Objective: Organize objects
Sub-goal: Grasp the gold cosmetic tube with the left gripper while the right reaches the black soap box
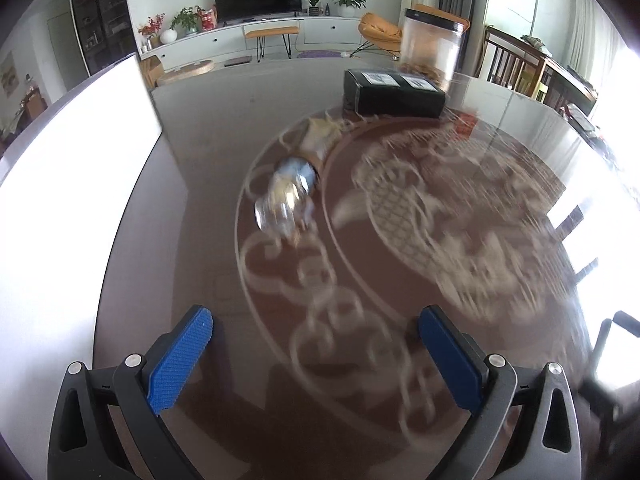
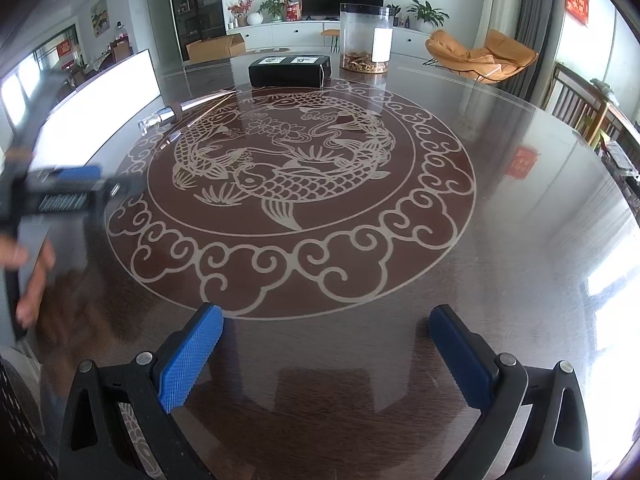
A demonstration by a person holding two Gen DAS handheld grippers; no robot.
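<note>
Both grippers held wide and empty over the table (image 2: pixel 500 160).
A bottle (image 1: pixel 286 196) is seen lying left; a black box (image 2: pixel 289 69) and clear jar (image 2: pixel 365 38) are set far.

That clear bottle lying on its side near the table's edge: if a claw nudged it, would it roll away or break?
The bottle lies on its side on a glossy table, so it would probably roll if pushed across its length. It looks like clear glass with a silvery wrap, so likely hard, slippery and breakable if it dropped off the edge. Its narrow neck might make it curve as it rolls.
</note>
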